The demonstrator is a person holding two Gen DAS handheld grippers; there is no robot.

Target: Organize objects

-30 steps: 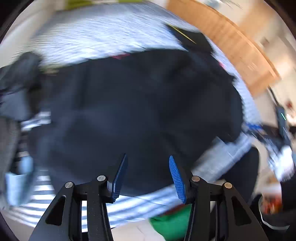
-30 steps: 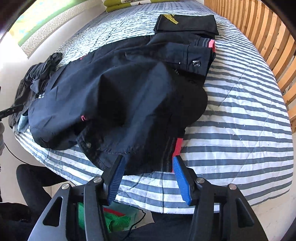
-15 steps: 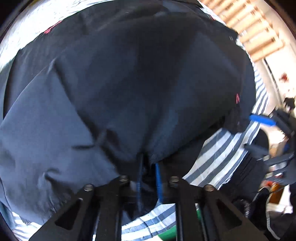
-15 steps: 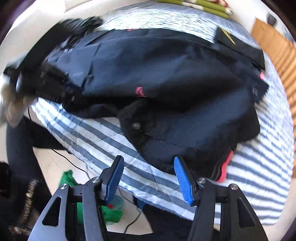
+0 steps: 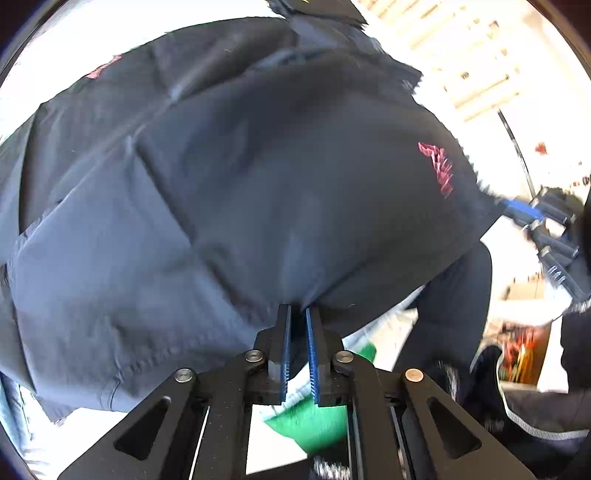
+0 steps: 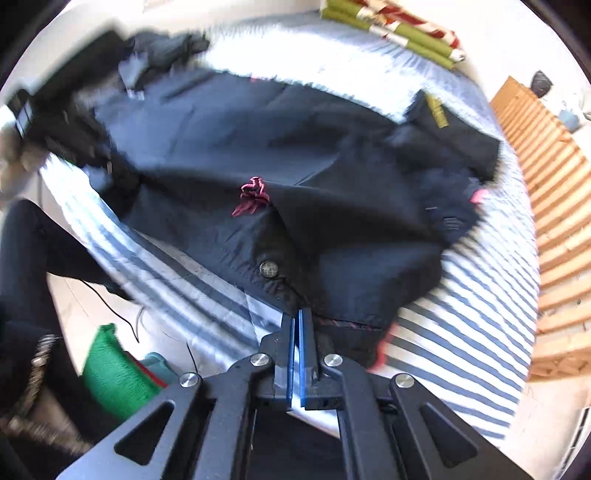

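On the striped bed, both grippers' jaws pinch the dark jacket.

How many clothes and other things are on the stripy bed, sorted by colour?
Dark navy: 2, the big navy jacket with pink stitching and the folded dark garment with a yellow label.
Grey-black: 1, the crumpled dark bundle at the far edge.
Green and red: 1, the rolled striped cloth.
Total: 4 on the blue-and-white striped bedcover.

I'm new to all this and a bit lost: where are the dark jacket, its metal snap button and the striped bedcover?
dark jacket (image 6: pixel 332 155), right wrist view, middle of its fabric
metal snap button (image 6: pixel 268 269), right wrist view, its face
striped bedcover (image 6: pixel 469 306), right wrist view, bare stripes
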